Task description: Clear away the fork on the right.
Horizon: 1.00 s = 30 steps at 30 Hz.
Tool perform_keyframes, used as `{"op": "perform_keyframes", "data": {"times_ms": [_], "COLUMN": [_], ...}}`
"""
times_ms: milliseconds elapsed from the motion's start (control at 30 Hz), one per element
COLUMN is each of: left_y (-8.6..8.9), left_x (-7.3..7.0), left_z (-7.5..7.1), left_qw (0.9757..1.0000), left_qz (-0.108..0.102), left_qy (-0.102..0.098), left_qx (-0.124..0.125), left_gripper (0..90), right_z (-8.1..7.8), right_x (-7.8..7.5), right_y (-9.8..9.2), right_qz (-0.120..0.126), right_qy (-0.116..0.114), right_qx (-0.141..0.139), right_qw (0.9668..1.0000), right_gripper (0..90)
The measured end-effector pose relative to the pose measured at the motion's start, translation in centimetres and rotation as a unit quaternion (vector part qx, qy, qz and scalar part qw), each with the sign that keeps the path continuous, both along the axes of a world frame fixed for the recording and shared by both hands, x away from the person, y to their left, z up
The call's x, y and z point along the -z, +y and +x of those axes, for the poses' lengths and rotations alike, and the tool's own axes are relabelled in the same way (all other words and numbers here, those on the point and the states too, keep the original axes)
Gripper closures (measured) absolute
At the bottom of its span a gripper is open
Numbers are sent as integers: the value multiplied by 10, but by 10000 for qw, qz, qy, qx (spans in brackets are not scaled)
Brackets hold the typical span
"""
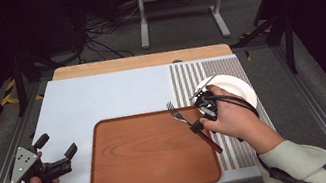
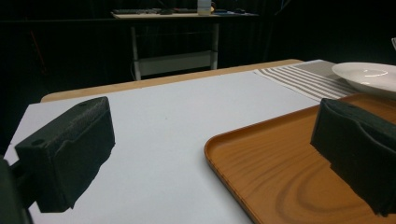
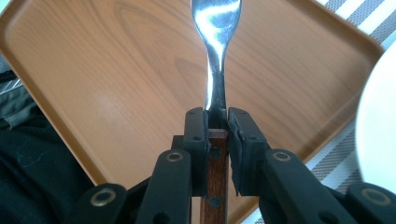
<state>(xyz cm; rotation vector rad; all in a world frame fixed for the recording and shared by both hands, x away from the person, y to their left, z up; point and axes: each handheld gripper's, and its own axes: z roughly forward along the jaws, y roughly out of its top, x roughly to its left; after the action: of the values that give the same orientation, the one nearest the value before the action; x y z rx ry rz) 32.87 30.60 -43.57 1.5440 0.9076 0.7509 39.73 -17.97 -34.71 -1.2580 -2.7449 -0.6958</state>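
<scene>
A fork [image 1: 182, 117] with a wooden handle hangs over the right part of the wooden tray [image 1: 130, 178], tines toward the far left. My right gripper [image 1: 196, 126] is shut on it where the steel neck meets the handle. Seen from the right gripper view, the fork [image 3: 215, 56] runs up between the pads of my right gripper [image 3: 217, 128] with the tray [image 3: 116, 70] below it. My left gripper [image 1: 59, 149] rests at the table's left, open, nothing between its fingers. Its own view shows the wide-apart pads [image 2: 70, 149] framing the tray's [image 2: 261, 172] near corner.
A white plate [image 1: 234, 88] sits on a striped placemat [image 1: 198, 72] to the right of the tray; the plate [image 2: 369, 77] also appears far right in the left gripper view. The pale table top [image 1: 101, 97] stretches beyond the tray. Metal rails border the table's sides.
</scene>
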Motion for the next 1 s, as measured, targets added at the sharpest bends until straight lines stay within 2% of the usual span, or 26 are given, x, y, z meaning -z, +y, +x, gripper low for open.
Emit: {"op": "perform_keyframes", "data": {"times_ms": [133, 233, 433, 733, 1000], "left_y": [0, 0, 0, 0, 0], "left_x": [0, 0, 0, -1, -1], "left_z": [0, 0, 0, 0, 0], "left_qw": [10000, 10000, 10000, 10000, 10000], "left_qz": [5, -2, 7, 4, 13], "left_qy": [-7, -9, -13, -25, -22], "left_qx": [6, 1, 3, -3, 2], "left_gripper": [3, 3, 3, 3, 3], "right_z": [1, 3, 6, 9, 9], "right_x": [6, 9, 19, 30, 38], "right_y": [6, 8, 15, 21, 22], "right_qz": [2, -6, -103, -235, -372], "right_qy": [147, 220, 371, 470, 623], "right_qx": [318, 449, 623, 912, 1273], "right_qw": [9994, 9987, 9973, 9945, 9892], "right_gripper": [788, 787, 787, 787, 787]}}
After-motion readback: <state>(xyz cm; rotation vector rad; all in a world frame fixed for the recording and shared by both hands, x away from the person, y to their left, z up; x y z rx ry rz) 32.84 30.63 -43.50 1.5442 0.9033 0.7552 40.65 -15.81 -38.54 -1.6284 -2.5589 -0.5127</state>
